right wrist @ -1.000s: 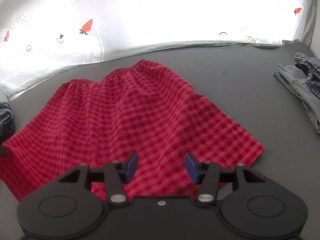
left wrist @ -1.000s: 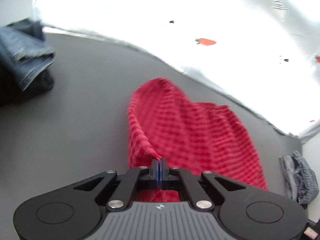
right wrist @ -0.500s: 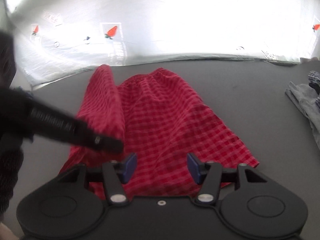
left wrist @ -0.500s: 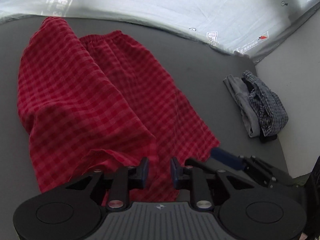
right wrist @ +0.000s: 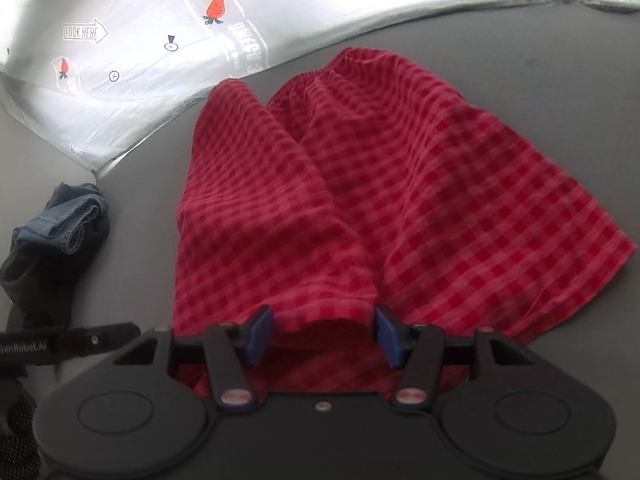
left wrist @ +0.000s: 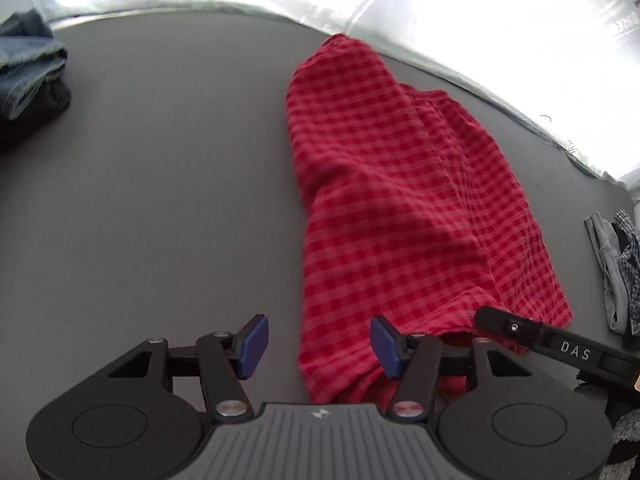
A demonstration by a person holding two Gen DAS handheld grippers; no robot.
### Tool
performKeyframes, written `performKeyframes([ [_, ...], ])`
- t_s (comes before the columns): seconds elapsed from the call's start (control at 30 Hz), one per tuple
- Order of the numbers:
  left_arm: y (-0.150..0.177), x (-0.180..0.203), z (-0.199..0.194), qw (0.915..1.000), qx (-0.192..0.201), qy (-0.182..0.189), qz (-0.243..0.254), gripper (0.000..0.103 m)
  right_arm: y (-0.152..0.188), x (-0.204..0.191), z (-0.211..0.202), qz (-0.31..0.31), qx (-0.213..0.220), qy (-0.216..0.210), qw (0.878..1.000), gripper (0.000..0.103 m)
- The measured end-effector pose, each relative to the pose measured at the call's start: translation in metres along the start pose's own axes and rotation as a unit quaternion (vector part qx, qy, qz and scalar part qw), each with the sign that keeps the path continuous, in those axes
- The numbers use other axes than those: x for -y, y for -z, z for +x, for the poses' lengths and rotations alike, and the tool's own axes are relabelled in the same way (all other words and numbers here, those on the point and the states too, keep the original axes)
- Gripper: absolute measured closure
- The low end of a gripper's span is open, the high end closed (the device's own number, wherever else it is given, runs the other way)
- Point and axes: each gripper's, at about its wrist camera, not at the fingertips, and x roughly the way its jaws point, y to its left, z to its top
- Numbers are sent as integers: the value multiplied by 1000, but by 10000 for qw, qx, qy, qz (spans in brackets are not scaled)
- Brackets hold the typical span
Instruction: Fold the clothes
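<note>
A red checked skirt (left wrist: 400, 208) lies on the grey table (left wrist: 160, 200), its left part folded over the middle; it also shows in the right wrist view (right wrist: 360, 200). My left gripper (left wrist: 319, 346) is open and empty, at the skirt's near left edge. My right gripper (right wrist: 323, 334) is open and empty, its fingers over the near hem of the folded flap. The right gripper's finger (left wrist: 560, 344) shows at the lower right of the left wrist view.
A pile of blue denim (left wrist: 28, 64) lies at the far left, also in the right wrist view (right wrist: 60, 224). A grey and checked garment (left wrist: 616, 268) lies at the right edge. A white printed sheet (right wrist: 160, 40) lines the table's far side.
My left gripper carried the skirt's left edge over the middle, let it go and opened wide, then drew back to the left. My right gripper stayed open near the hem.
</note>
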Motion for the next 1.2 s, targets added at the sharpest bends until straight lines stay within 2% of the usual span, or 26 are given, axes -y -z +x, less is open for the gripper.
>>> performKeyframes([
  [0.03, 0, -4, 0, 10000, -34, 8, -93, 46, -1, 1, 2, 38, -5, -5, 10000, 57],
  [0.07, 1, -6, 0, 9999, -3, -15, -121, 46, -2, 2, 2, 44, 28, -18, 10000, 80],
  [0.1, 1, -5, -2, 9999, 47, -43, -115, 46, -4, 2, 0, 18, 71, -47, 10000, 94],
  [0.13, 2, -2, -4, 9999, 109, -63, -78, 46, -6, 1, -3, -44, 162, -75, 9998, 101],
  [0.2, 4, 4, -7, 9997, 227, -98, -2, 46, -12, -3, -23, -373, 572, -100, 9976, 101],
  [0.3, 7, 17, -9, 9995, 268, -74, 178, 45, -25, 2, -61, -740, 1166, 102, 9904, 101],
  [0.4, 11, 33, -7, 9989, 199, 48, 427, 45, -38, 31, -90, -650, 1543, 546, 9844, 101],
  [0.47, 14, 44, -2, 9980, 91, 146, 607, 43, -43, 60, -93, -422, 1510, 875, 9837, 101],
  [0.57, 16, 61, 10, 9961, -163, 380, 785, 42, -41, 104, -83, 44, 1206, 1323, 9838, 100],
  [0.67, 15, 74, 26, 9937, -468, 695, 748, 40, -31, 137, -74, 468, 1074, 1569, 9806, 99],
  [0.7, 14, 78, 33, 9926, -567, 813, 696, 39, -28, 145, -73, 642, 1065, 1561, 9799, 97],
  [0.8, 13, 87, 45, 9900, -748, 1076, 520, 33, -23, 158, -66, 1113, 967, 1309, 9804, 73],
  [0.83, 13, 89, 47, 9894, -791, 1124, 461, 31, -21, 161, -65, 1184, 970, 1180, 9811, 58],
  [0.93, 14, 93, 57, 9877, -1031, 1140, 284, 30, -19, 166, -62, 1358, 1003, 956, 9810, 52],
  [1.0, 18, 99, 64, 9874, -1150, 1052, 257, 33, -20, 165, -60, 1321, 1043, 858, 9820, 54],
  [1.03, 20, 104, 65, 9886, -1111, 946, 366, 43, -21, 163, -58, 1281, 1025, 780, 9834, 61],
  [1.07, 21, 109, 66, 9895, -1072, 840, 475, 62, -23, 160, -56, 1186, 983, 744, 9853, 76],
  [1.1, 23, 113, 67, 9902, -1023, 731, 605, 71, -25, 155, -53, 1042, 918, 744, 9875, 85],
  [1.13, 24, 117, 67, 9905, -919, 616, 814, 95, -27, 149, -50, 825, 851, 790, 9898, 100],
  [1.2, 25, 114, 62, 9917, -739, 561, 888, 98, -26, 135, -48, 419, 784, 999, 9910, 100],
])
